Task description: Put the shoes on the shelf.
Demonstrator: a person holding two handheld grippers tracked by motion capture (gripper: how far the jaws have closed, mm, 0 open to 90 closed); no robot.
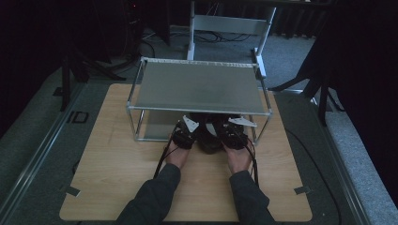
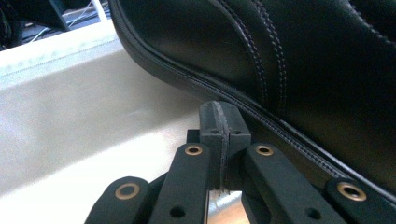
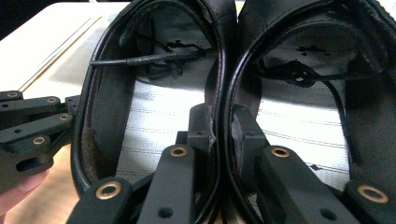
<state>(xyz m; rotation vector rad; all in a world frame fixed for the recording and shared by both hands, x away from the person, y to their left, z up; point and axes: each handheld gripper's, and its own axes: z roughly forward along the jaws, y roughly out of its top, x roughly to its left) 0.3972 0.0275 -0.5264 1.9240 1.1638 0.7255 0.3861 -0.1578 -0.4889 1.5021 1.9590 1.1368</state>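
A pair of black leather shoes (image 1: 210, 140) stands side by side at the front of the rack's lower shelf (image 2: 70, 116). My right gripper (image 3: 223, 126) is shut on the two touching inner walls, one jaw inside the left shoe (image 3: 98, 93) and one inside the right shoe (image 3: 303, 107). My left gripper (image 2: 223, 121) is shut with nothing between its pads, its tips close under the outer side of a shoe (image 2: 280, 56); I cannot tell whether they touch it. In the high view the left gripper (image 1: 187, 132) and right gripper (image 1: 232, 132) flank the shoes.
A metal rack with a flat grey top shelf (image 1: 197, 86) stands on the wooden table (image 1: 117, 178); its front posts (image 1: 138, 124) rise beside the hands. A white frame (image 1: 225, 23) stands behind. The left gripper's linkage (image 3: 32, 126) lies close beside the left shoe.
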